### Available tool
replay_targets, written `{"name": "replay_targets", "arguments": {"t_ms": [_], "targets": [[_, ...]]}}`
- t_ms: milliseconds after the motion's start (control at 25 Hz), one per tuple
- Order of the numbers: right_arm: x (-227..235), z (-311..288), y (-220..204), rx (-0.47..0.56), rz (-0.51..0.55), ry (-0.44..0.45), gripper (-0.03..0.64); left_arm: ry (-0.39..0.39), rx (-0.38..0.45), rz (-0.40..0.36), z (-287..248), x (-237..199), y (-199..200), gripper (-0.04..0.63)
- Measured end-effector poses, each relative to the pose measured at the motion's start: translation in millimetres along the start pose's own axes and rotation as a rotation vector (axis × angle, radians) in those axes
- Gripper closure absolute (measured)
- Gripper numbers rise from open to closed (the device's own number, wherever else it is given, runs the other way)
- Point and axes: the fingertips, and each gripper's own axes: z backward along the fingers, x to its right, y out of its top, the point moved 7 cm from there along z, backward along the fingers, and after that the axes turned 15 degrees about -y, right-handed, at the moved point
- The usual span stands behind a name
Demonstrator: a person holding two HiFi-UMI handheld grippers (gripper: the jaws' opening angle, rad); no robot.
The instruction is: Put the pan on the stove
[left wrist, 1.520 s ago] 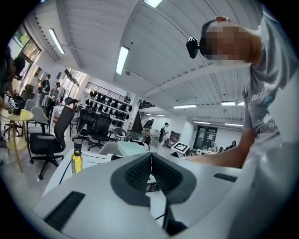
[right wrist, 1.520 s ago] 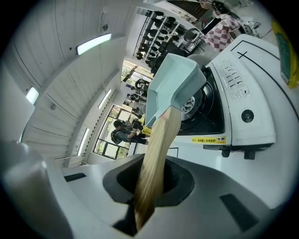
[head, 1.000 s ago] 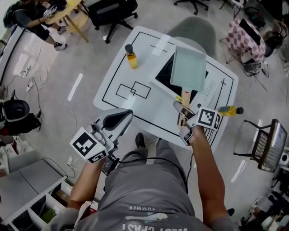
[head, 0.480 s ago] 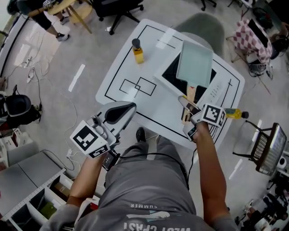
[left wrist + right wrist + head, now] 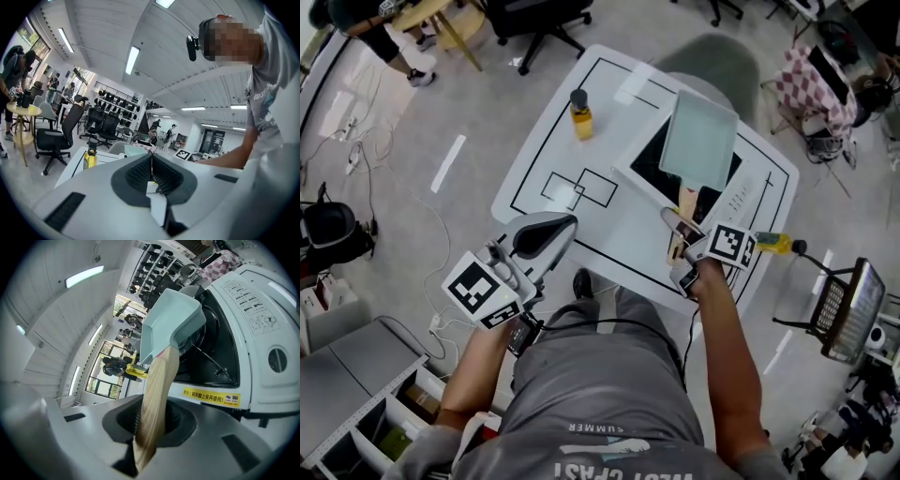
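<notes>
The pale green square pan point(image 5: 698, 141) rests on the black stove top point(image 5: 645, 161) of the white stove. Its wooden handle point(image 5: 686, 202) points toward me. My right gripper point(image 5: 677, 228) is at the handle's end. In the right gripper view the handle point(image 5: 157, 394) runs between the jaws of my right gripper point(image 5: 152, 420), which are opening. The handle lies against the left pad, with a gap on the right. The pan point(image 5: 166, 326) sits over the burner of the stove point(image 5: 220, 333). My left gripper point(image 5: 546, 234) hangs off the table's near edge, shut and empty point(image 5: 151, 161).
A yellow bottle point(image 5: 579, 114) stands at the far left of the white table point(image 5: 546, 141), also seen as the bottle point(image 5: 89, 158). A second yellow bottle point(image 5: 776, 244) lies by the right edge. Office chairs and a rack surround the table.
The head camera has swayed. The pan stays over the stove and my right gripper stays at the handle. The left gripper has barely moved.
</notes>
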Motion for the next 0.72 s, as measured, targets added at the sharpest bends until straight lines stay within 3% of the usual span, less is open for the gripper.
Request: {"name": "replay_targets", "arguments": {"t_ms": [520,720], "targets": [[3.6,-9.6,-5.5,-0.008,-0.004,-0.027,0.537,-0.003,-0.004,0.002,8.7,-9.5,4.2,0.598],[-0.5,-7.7,-4.7,0.012,0.032,-0.049,0.569,-0.008,0.000,0.002,9.3,-10.7,3.9,0.598]]}}
